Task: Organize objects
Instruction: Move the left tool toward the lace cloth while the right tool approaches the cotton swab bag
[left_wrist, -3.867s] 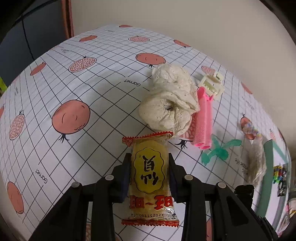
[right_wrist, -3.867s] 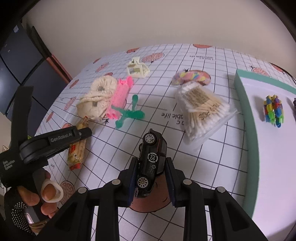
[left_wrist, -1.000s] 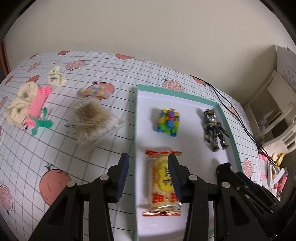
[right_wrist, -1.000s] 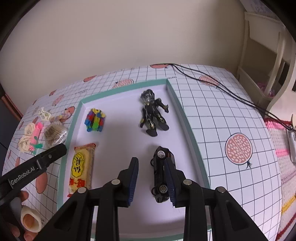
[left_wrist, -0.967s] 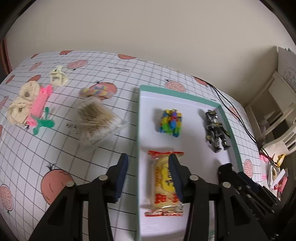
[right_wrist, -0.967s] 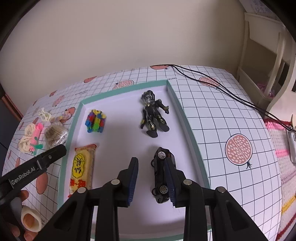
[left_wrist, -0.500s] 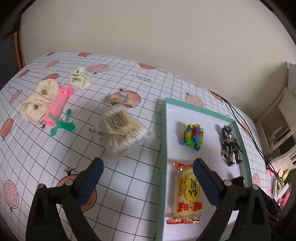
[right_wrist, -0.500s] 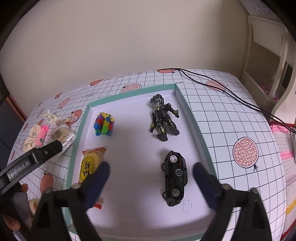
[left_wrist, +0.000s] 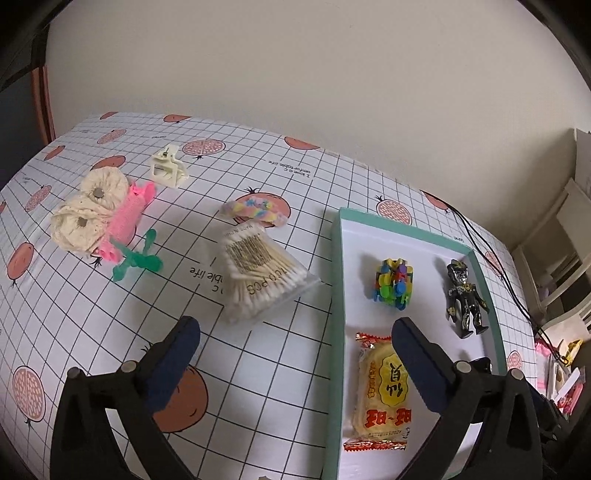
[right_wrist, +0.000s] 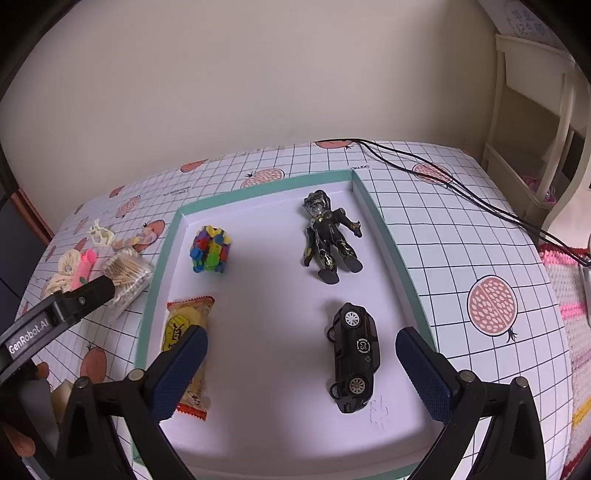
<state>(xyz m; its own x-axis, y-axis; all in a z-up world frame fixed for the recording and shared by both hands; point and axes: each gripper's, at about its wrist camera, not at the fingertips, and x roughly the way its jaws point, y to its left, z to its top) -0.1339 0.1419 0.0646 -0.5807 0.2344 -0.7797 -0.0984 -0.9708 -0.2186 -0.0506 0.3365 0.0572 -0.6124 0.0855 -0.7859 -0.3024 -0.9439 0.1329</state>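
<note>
Both grippers hang above the scene with nothing between their fingers; the left gripper has its fingers spread wide apart, straddling the left rim of the tray, and the right gripper has its fingers equally wide apart over the tray's near half.

The tray, white inside with a teal rim, lies on the tabletop, which is covered by a gridded cloth printed with pomegranates; four things lie inside the tray, all apart from one another. The snack packet lies in the near left part, lengthwise beside the left rim; the colourful block toy sits beyond it, toward the far left corner; the dark action figure lies on its back in the far right part; the black toy car rests on its side in the near right part, close to the right rim.

Left of the tray, on the cloth, a clear bag of cotton swabs lies nearest the rim; beyond it sits a pastel braided hair tie; further left are a green plastic piece, a pink roller against a cream lace scrunchie, and a cream hair claw. Whether roller and green piece touch is hard to tell.

A black cable trails over the tabletop right of the tray.
</note>
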